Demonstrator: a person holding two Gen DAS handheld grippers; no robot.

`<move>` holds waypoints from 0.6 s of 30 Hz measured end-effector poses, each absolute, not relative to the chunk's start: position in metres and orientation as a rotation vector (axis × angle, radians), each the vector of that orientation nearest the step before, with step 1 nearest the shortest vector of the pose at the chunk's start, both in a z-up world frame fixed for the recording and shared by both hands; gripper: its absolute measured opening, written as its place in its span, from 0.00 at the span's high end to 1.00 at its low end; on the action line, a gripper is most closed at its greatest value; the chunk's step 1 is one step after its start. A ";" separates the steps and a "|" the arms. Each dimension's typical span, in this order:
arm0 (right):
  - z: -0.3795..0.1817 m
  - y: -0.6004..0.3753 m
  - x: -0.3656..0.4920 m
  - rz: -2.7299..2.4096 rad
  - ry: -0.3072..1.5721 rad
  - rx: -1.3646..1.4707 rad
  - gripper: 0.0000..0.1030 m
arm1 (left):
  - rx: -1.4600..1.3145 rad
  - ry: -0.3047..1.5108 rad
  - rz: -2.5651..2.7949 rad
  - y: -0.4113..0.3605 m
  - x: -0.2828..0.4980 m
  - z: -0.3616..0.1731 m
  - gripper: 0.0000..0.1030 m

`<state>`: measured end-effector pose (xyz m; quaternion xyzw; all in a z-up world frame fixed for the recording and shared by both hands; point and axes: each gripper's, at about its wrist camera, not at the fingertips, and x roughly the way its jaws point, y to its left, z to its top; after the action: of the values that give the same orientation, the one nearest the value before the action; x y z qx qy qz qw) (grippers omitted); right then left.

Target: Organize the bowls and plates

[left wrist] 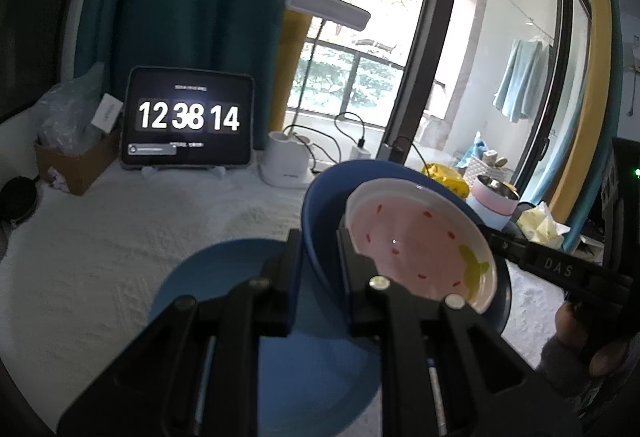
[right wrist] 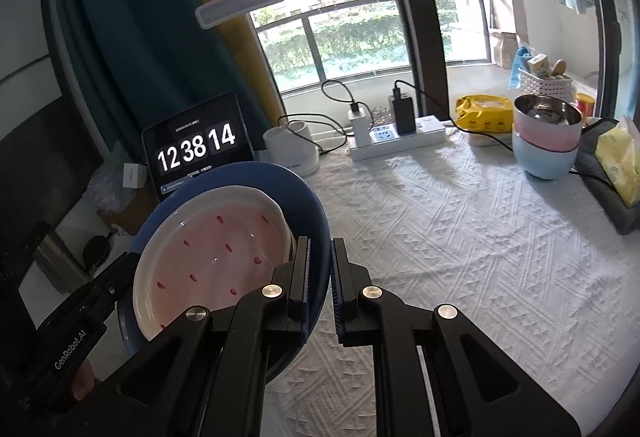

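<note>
White quilted cloth covers my counter (right wrist: 460, 221), with a window and balcony rail behind it. At the back, a tablet (right wrist: 196, 147) shows "12 38 14" in big white digits; smaller lines on its screen are too fine to read. Right of the tablet sit a white lamp base (right wrist: 292, 151), a power strip (right wrist: 400, 139) with chargers plugged in, a yellow packet (right wrist: 484, 111), and stacked pink and pale blue bowls (right wrist: 546, 141).

My left tongs (left wrist: 320, 269) are clamped on one rim of the blue bowl (right wrist: 304, 197), my right tongs (right wrist: 320, 277) on the opposite rim, holding it lifted in front of the tablet. Inside it lies a white-rimmed pink dish (right wrist: 216, 257) with red seed marks and a green leaf. "GenRobot.AI" and "DAS" are printed on the tongs. Beneath the bowl, a blue plate (left wrist: 224, 277) lies on the cloth.
</note>
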<state>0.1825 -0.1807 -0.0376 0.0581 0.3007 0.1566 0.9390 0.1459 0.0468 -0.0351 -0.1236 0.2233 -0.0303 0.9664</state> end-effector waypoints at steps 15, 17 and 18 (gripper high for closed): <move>-0.050 -0.146 0.188 0.375 0.658 0.096 0.88 | -0.271 0.467 0.003 0.075 0.132 -0.042 0.85; -0.053 -0.140 0.189 0.381 0.671 0.092 0.88 | -0.275 0.471 0.011 0.079 0.130 -0.044 0.85; -0.056 -0.137 0.191 0.386 0.679 0.092 0.88 | -0.277 0.474 0.015 0.082 0.129 -0.045 0.85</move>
<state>0.1906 -0.1369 -0.0555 0.0447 0.3307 0.1880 0.9237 0.1288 0.0819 -0.0453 -0.1368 0.2342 0.0076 0.9625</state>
